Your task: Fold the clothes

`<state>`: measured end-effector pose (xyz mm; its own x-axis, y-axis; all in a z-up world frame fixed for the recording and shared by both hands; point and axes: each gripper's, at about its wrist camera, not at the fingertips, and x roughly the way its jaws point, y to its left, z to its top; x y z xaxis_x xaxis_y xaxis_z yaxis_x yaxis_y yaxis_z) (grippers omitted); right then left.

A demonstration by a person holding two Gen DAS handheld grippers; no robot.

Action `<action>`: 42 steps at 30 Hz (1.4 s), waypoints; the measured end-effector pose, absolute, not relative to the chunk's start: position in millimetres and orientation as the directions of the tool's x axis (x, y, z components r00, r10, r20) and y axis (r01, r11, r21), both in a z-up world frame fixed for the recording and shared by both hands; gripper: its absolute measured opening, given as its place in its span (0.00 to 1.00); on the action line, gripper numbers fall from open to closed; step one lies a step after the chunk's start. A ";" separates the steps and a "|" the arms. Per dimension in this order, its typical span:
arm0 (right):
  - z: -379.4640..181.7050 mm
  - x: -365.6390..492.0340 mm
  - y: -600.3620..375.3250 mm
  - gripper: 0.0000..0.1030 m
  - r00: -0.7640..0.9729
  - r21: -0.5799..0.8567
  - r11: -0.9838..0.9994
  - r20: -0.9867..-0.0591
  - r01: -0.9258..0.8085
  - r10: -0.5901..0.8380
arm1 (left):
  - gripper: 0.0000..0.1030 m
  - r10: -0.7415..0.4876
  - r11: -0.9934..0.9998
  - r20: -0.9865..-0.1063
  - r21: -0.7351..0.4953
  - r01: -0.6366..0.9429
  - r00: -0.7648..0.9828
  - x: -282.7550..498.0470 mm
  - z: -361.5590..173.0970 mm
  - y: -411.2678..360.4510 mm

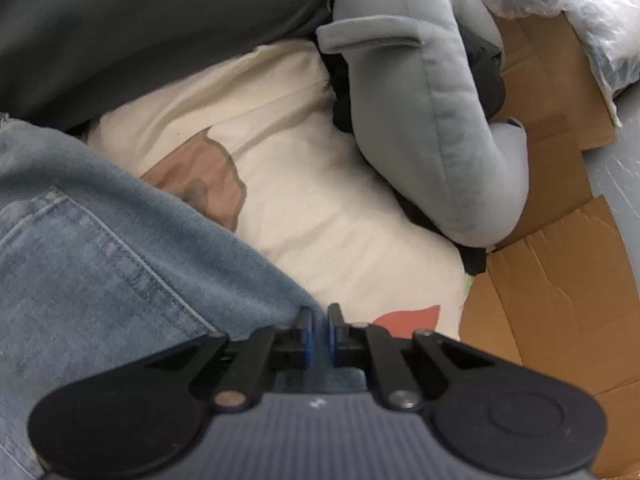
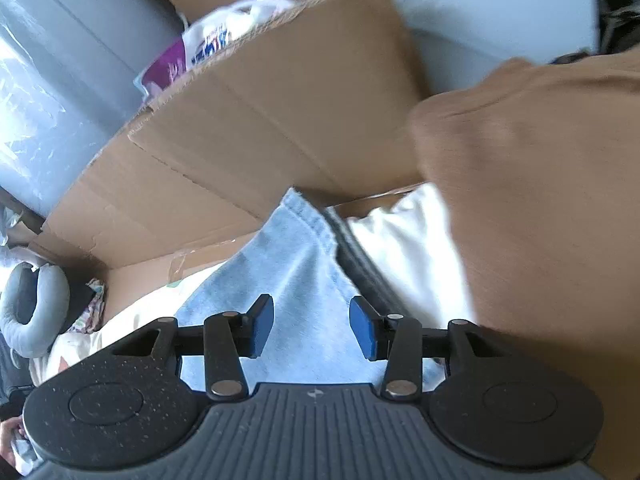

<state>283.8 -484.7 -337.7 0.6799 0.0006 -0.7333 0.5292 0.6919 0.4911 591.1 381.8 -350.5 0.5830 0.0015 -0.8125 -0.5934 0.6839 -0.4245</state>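
Light blue jeans (image 1: 100,260) lie across a cream printed cloth (image 1: 320,200). My left gripper (image 1: 320,316) is at the jeans' edge, its blue pads nearly together with a fold of denim pinched between them. In the right wrist view the same jeans (image 2: 288,272) stretch away below my right gripper (image 2: 312,316). Its jaws stand apart above the denim and press on nothing. A brown garment (image 2: 540,200), blurred, fills the right side of that view, with white cloth (image 2: 404,248) beneath it.
A grey neck pillow (image 1: 440,120) lies over dark items on the cream cloth; it also shows as the pillow (image 2: 36,312) at far left. Flattened cardboard (image 1: 560,300) lies to the right, a cardboard box wall (image 2: 260,128) stands ahead, and a plastic bag (image 1: 560,0) sits at top right.
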 end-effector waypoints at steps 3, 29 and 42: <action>-334.2 257.3 -482.2 0.48 0.702 0.514 0.673 -0.713 0.531 -0.009 | 0.09 0.001 0.702 -0.836 -0.390 -0.596 0.549 595.3 -345.3 378.2; -350.2 319.7 -427.8 0.50 0.796 0.583 0.764 -0.585 0.277 0.158 | 0.46 0.149 0.944 -0.872 -0.014 -0.328 0.466 596.1 -195.5 367.7; -312.1 379.0 -346.3 0.49 0.627 0.233 0.971 -0.764 0.049 0.151 | 0.45 -0.109 0.980 -0.904 -0.027 0.197 0.414 634.3 -301.0 301.0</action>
<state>379.0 -346.3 -312.1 0.6269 0.1513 -0.7642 0.0493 0.9713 0.2328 634.3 301.0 -301.0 0.4140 -0.1087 -0.9038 0.1973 0.9799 -0.0274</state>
